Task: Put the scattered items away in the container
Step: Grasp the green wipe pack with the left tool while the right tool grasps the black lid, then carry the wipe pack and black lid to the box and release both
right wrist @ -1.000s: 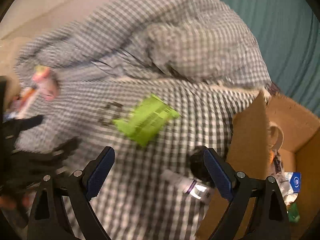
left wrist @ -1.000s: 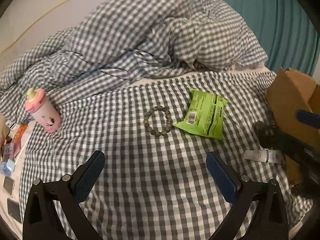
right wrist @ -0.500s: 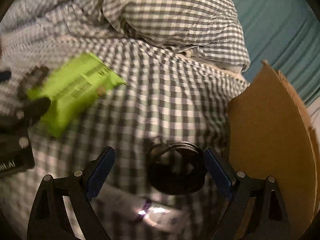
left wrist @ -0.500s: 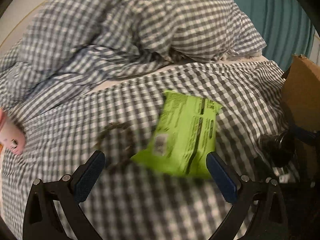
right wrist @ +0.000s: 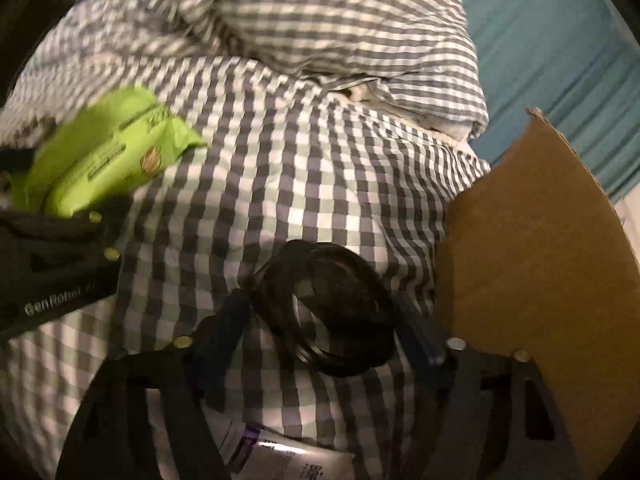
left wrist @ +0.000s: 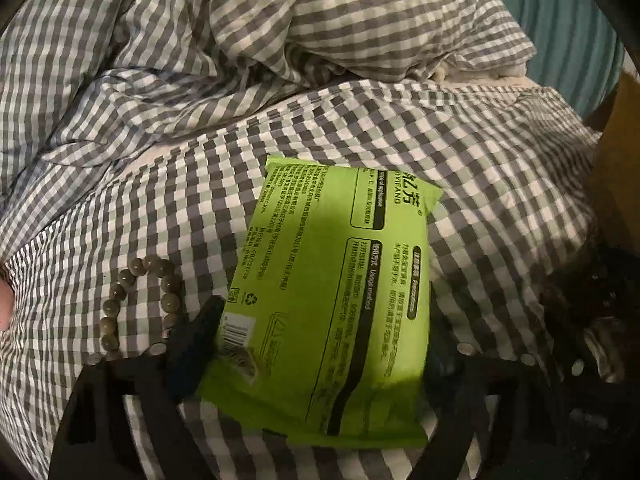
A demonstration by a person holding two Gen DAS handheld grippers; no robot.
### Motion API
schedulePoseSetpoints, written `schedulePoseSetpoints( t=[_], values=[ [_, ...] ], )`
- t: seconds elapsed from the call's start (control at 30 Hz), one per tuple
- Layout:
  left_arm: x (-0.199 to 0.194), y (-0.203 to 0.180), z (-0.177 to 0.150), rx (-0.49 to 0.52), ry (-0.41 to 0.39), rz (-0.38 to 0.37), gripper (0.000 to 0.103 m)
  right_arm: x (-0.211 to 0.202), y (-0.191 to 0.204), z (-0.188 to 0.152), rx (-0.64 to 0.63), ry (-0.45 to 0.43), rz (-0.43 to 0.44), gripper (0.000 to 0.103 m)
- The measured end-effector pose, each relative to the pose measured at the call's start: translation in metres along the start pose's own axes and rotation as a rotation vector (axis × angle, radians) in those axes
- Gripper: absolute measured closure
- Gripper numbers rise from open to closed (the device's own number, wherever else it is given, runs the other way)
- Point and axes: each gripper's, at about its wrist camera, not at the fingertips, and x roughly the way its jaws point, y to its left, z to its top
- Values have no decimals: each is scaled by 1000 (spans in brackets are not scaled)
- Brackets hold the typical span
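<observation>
In the left wrist view my left gripper (left wrist: 320, 344) is closed around a green wet-wipes pack (left wrist: 340, 280) lying on the checked bed sheet; its left finger (left wrist: 196, 336) touches the pack's edge, the right finger is hidden behind the pack. A bead bracelet (left wrist: 136, 304) lies just left of it. In the right wrist view my right gripper (right wrist: 324, 336) has its fingers against both sides of a black coiled hair tie (right wrist: 332, 308), beside the cardboard box (right wrist: 540, 280). The green pack (right wrist: 104, 160) and left gripper show at far left.
A white tube (right wrist: 288, 460) lies under my right gripper. A crumpled checked duvet (left wrist: 280, 40) is piled at the back. A teal curtain (right wrist: 560, 60) hangs behind the box. The box flap stands close on the right.
Both grippers have moved forward and down. The left has closed on the green pack. The right has closed around the black hair tie.
</observation>
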Motion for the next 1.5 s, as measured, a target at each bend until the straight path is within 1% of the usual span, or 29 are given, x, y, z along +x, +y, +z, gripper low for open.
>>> schedulePoseSetpoints(
  t=[0.03, 0.17, 0.23, 0.37, 0.5, 0.67, 0.8, 0.97, 1.13, 1.23, 1.37, 1.5],
  values=[
    [-2, 0, -1, -1, 10, 0, 22, -3, -3, 1, 20, 1, 9, 49],
    [-14, 8, -11, -37, 32, -26, 23, -10, -12, 0, 70, 6, 66, 49],
    [-23, 13, -19, -54, 35, -33, 23, -19, -16, -2, 98, -7, 104, 49],
    [-50, 26, -32, -77, 23, -21, 23, -57, -19, -4, 143, -51, 225, 49],
    [-80, 40, -43, -101, 0, 2, 23, -95, -17, -2, 150, -99, 282, 49],
    [-117, 55, -54, -108, -26, 33, 23, -130, -8, -3, 135, -136, 300, 49],
    [-143, 64, -62, -116, -45, 24, 23, -153, -1, -6, 120, -153, 315, 49],
    [-178, 72, -75, -126, -86, 38, 23, -179, -2, -15, 117, -177, 322, 49],
    [-202, 73, -81, -135, -110, 54, 23, -204, -12, -24, 115, -204, 317, 49],
    [-215, 67, -81, -130, -130, 53, 23, -220, -24, -30, 122, -231, 308, 49],
    [-232, 45, -78, -105, -161, 37, 23, -237, -51, -42, 145, -261, 291, 49],
    [-246, 7, -71, -63, -192, -5, 23, -245, -84, -56, 184, -261, 261, 49]
  ],
)
